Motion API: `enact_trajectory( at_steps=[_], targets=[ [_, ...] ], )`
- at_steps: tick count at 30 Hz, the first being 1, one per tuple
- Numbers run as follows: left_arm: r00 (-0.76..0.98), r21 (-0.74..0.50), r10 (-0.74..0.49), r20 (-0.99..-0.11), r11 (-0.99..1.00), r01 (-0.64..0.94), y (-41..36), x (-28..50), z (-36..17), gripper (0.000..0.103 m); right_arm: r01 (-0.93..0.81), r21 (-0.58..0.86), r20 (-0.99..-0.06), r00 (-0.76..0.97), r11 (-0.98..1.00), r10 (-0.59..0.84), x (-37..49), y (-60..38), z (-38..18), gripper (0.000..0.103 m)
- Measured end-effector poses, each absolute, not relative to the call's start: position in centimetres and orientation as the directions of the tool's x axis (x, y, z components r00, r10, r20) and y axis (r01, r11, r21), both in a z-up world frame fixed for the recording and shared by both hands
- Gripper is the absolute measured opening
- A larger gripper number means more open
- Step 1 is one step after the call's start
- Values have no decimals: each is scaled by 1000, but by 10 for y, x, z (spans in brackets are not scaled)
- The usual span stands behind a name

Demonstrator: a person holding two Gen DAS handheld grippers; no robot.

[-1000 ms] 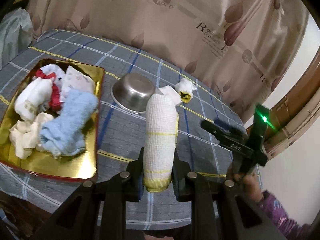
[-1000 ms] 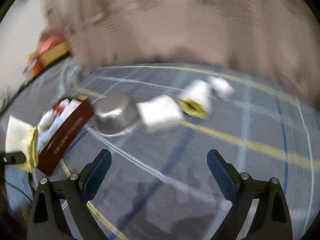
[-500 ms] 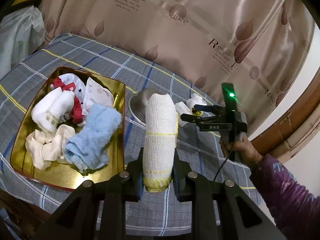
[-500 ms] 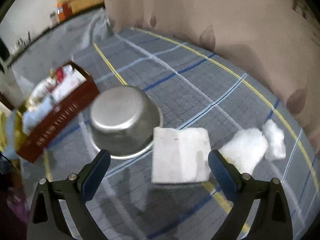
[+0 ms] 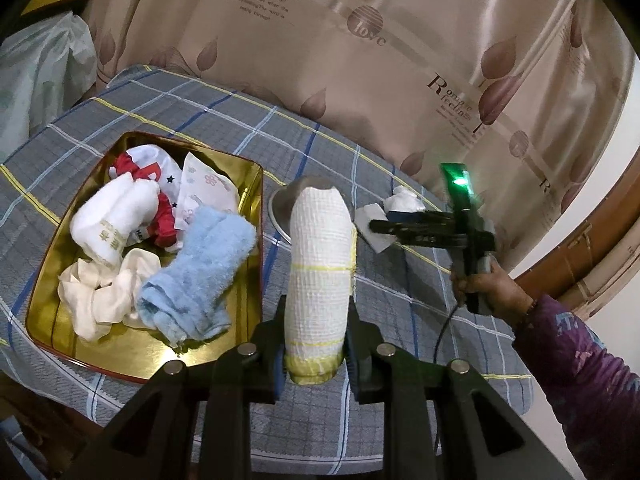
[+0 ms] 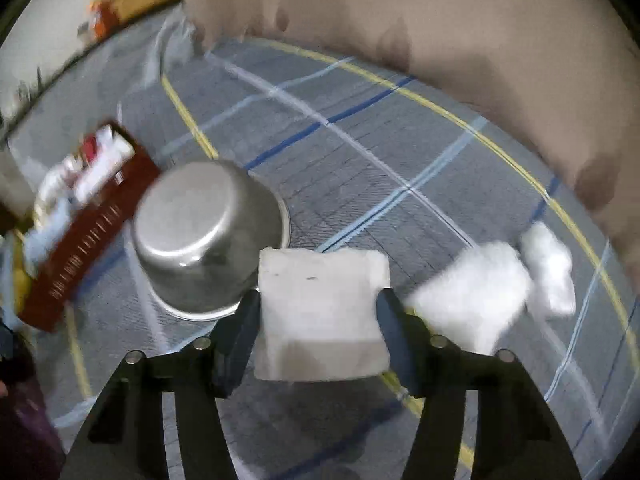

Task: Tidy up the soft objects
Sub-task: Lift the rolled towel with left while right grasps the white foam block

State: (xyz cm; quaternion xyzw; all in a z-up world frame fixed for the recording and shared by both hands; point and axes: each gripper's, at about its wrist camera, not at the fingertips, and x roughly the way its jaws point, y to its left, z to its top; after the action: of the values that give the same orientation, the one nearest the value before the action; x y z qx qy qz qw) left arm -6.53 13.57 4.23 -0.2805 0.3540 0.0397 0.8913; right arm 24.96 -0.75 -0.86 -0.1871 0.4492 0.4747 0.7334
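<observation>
A folded white square cloth (image 6: pixel 320 312) lies just beside the upturned steel bowl (image 6: pixel 204 236), between the closing jaws of the right gripper (image 6: pixel 318 320), whose pads appear to touch its edges. The left gripper (image 5: pixel 316 356) clamps a rolled white waffle-weave towel with yellow stripes (image 5: pixel 320 264) above the checked worktop (image 5: pixel 400 312). Left of the bowl, the gold rectangular tray (image 5: pixel 248 184) already holds several socks and cloths. Two fluffy white bundles (image 6: pixel 500 288) right of the bowl remain uncollected.

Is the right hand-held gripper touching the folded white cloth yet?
Touching. In the right wrist view the closing right hand-held gripper has both fingers against the sides of the folded white cloth.
</observation>
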Motion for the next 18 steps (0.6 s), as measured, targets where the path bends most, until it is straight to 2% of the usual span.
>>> enact_trajectory(
  at_steps=[2, 3, 5, 7, 8, 9, 10, 15, 18],
  targets=[
    [746, -470, -124, -654, 839, -273, 135, -66, 43, 23, -858, 141, -831, 167, 493, 530, 238, -17, -6, 31],
    [747, -470, -121, -654, 838, -276, 135, -66, 43, 23, -856, 124, -834, 184, 501, 520, 234, -19, -7, 31],
    [749, -474, -119, -652, 835, -280, 135, -68, 44, 23, -858, 89, -831, 215, 505, 513, 225, -19, -3, 31],
    [749, -469, -114, -652, 837, -281, 133, -70, 45, 23, -870, 77, -831, 214, 487, 513, 224, -15, 2, 37],
    [750, -464, -110, -653, 841, -280, 131, -71, 46, 23, -872, 61, -833, 224, 486, 506, 225, -11, 4, 61],
    [752, -461, -107, -651, 842, -279, 130, -72, 47, 23, -871, 33, -831, 249, 489, 498, 225, -8, 5, 94],
    [754, -463, -109, -648, 842, -276, 129, -73, 49, 23, -877, 12, -826, 262, 480, 500, 224, -4, 6, 103],
    [765, -448, -95, -637, 853, -267, 128, -74, 56, 23, -903, -67, -857, 270, 425, 439, 229, 19, -6, 103],
    [766, -448, -92, -637, 852, -270, 131, -73, 56, 23, -922, 32, -892, 148, 386, 427, 238, 25, -19, 103]
  ],
)
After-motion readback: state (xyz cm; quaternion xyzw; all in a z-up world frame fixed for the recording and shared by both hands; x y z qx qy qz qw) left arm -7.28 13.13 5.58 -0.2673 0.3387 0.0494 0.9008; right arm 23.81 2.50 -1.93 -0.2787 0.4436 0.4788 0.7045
